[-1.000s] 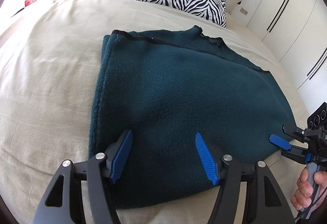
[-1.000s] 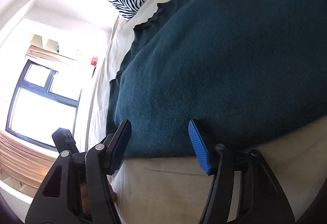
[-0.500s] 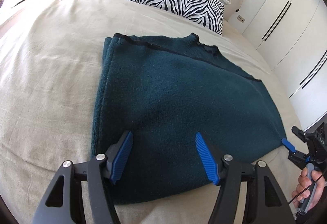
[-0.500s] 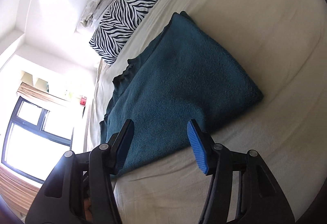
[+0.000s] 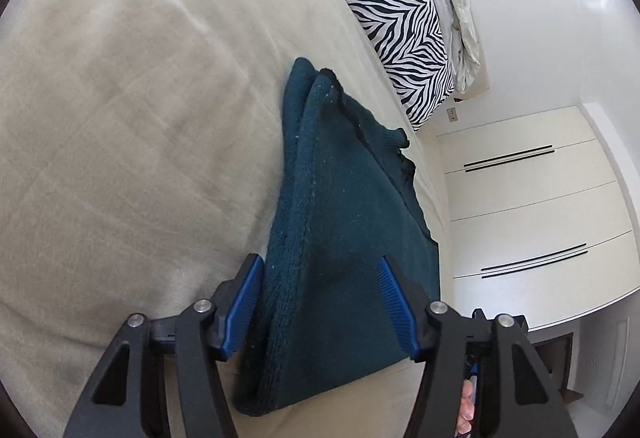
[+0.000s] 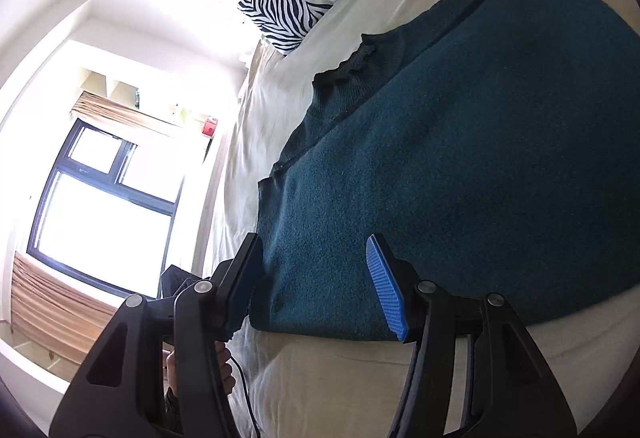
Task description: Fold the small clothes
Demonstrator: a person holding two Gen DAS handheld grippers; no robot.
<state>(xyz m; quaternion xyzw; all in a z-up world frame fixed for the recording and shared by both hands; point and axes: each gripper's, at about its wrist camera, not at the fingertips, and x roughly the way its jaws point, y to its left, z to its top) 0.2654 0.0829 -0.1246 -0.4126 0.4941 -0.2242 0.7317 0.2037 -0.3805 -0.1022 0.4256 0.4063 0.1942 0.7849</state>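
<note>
A fuzzy, dark teal fleece garment point(image 5: 344, 238) is lying folded on the beige bed sheet point(image 5: 120, 118), below the zebra pillow point(image 5: 400, 18). The left gripper point(image 5: 320, 302), jaws just narrowing, is straddling its corner ungripped; the right gripper point(image 6: 316, 290) is gaping over its near edge.

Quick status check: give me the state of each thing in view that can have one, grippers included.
Sweater: folded in layers, lying flat on the bed, not gripped.
Left gripper: open, jaws have just been closing, astride the sweater's near corner, pads not pressing.
Right gripper: open, jaws over the sweater's near edge, not clamped.
Zebra pillow: propped at the head of the bed.
Wardrobe doors: shut.
Window: shut.
</note>
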